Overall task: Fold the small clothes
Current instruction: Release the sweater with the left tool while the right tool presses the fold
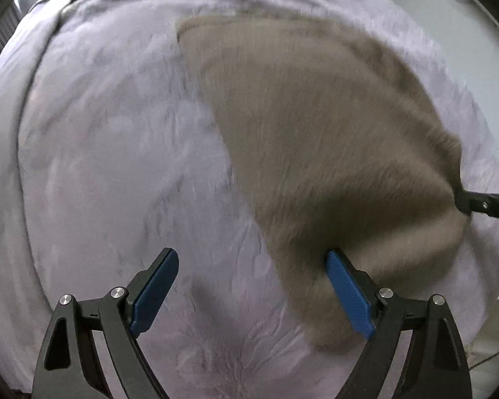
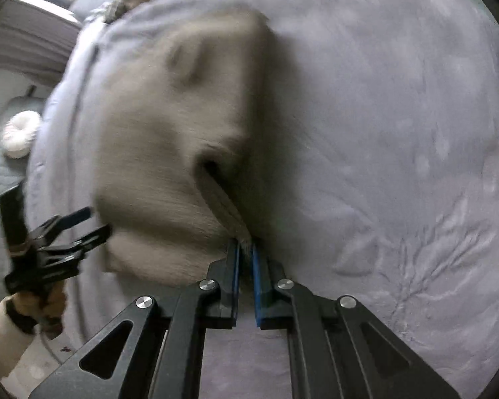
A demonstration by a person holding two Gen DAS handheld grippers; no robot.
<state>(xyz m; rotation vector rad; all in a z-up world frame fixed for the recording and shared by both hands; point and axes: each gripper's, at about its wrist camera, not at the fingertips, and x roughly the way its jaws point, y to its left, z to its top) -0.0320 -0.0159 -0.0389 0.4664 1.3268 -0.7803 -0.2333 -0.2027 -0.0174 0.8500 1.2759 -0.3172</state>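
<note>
The work surface is a bed covered by a lavender bedspread (image 1: 109, 153), soft and embossed, so cloth dragged over it will catch and wrinkle. On it lies the task item, a taupe knit garment (image 1: 316, 139), spread across the middle of the cover and partly lifted at one edge.

The right gripper (image 2: 246, 249) has its jaws closed on a ribbed edge of the garment, pinching it between the blue pads. In the left wrist view, that gripper's tip shows at the far right margin of the cloth.

The left gripper (image 1: 252, 286) has its jaws spread wide with nothing clamped. One pad stands over the bedspread; the other sits at the near edge of the garment. In the right wrist view it shows just beside the garment's opposite side, held by a hand (image 2: 43, 302).

Judged step: secure the second edge before making the fold.

- Bring the open jaws down astride the hem, not beside it.
- Take garment only; exclude the bedspread.
- Close fully before any lift.
- Raise both edges level, keeping the cloth lightly taut.
- Motion blur hides the exact edge position; confirm the grip before carrying.
</note>
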